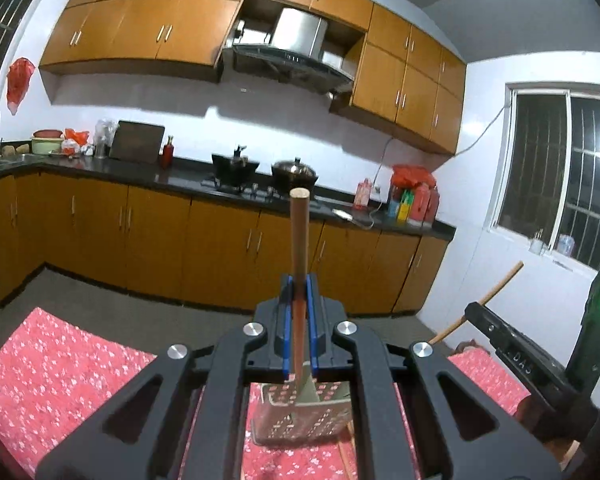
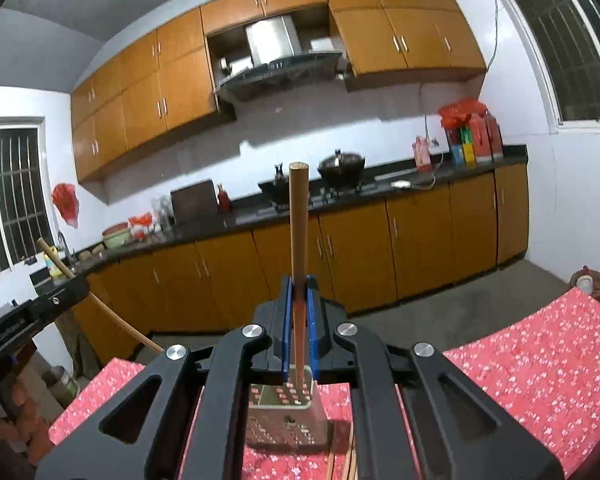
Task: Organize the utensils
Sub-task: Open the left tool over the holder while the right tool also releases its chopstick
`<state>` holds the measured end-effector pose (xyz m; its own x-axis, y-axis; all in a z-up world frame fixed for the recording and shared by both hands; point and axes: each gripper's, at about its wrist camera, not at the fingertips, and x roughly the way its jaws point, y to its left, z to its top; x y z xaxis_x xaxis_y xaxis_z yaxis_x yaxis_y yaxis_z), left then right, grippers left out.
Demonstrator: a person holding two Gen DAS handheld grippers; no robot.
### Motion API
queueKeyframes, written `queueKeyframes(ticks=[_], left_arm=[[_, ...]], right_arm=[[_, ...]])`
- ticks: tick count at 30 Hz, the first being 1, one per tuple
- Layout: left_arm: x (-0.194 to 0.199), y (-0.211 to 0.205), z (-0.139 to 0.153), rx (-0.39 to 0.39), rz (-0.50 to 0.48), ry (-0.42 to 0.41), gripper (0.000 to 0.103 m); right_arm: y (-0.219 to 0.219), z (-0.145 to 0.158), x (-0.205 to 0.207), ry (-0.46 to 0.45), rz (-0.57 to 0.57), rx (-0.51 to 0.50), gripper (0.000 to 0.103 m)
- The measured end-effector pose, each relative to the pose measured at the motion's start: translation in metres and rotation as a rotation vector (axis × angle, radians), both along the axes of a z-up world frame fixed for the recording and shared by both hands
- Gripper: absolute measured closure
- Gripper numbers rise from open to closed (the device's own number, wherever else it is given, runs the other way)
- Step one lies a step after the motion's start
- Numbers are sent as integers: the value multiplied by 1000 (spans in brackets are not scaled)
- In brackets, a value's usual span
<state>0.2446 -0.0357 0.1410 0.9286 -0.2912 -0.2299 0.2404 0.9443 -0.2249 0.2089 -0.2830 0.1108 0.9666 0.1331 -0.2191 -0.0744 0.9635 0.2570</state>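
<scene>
My left gripper (image 1: pixel 299 280) is shut on a wooden chopstick (image 1: pixel 299 236) held upright, its lower end going down into a perforated metal utensil holder (image 1: pixel 300 416) on the red floral tablecloth (image 1: pixel 60 368). My right gripper (image 2: pixel 299 280) is shut on another wooden chopstick (image 2: pixel 299 220), also upright, its lower end inside the same metal holder (image 2: pixel 288 420). The right gripper's body (image 1: pixel 512 348) and its stick (image 1: pixel 496 292) show at the right of the left wrist view; the left gripper's body (image 2: pixel 28 316) and its stick (image 2: pixel 100 304) show at the left of the right wrist view.
More chopsticks (image 2: pixel 350 460) lie on the cloth beside the holder. Behind is a kitchen counter (image 1: pixel 180 176) with pots (image 1: pixel 294 172), bottles and wooden cabinets. A small bottle (image 2: pixel 585 282) stands past the table's far right corner.
</scene>
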Motion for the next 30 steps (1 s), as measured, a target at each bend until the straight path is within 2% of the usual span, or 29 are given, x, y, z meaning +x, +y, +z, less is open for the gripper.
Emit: queueKeyframes(ticks=[7, 8, 9, 11, 16, 20, 23, 26, 27, 28, 30], left_arm=[[19, -6, -36, 18, -20, 109, 95], [19, -5, -38, 9, -20, 113, 92], [17, -4, -39, 7, -19, 112, 88], [13, 0, -38, 3, -11, 102, 81], [-5, 15, -32, -31, 6, 78, 76], [-33, 41, -32, -67, 34, 62, 67], [-49, 59, -43, -47, 80, 84, 62], [-57, 71, -72, 19, 147, 170, 60], [-58, 74, -86, 44, 163, 212, 60], [-58, 76, -95, 56, 166, 242, 60], [-57, 80, -124, 78, 171, 329, 60]], right_arm=[[5, -15, 6, 82, 41, 10, 94], [6, -14, 5, 83, 43, 10, 88], [6, -13, 2, 79, 42, 11, 73], [6, -10, -4, 59, 34, 15, 58], [-1, 0, -23, 21, 10, 22, 58], [-18, -6, -45, 20, -40, 33, 58], [-36, -35, -55, 119, -110, 28, 58], [-47, -75, -49, 271, -127, 23, 59], [-48, -97, -45, 355, -130, 13, 67], [-48, -117, -41, 431, -126, 7, 70], [-46, -150, -38, 539, -86, 37, 81]])
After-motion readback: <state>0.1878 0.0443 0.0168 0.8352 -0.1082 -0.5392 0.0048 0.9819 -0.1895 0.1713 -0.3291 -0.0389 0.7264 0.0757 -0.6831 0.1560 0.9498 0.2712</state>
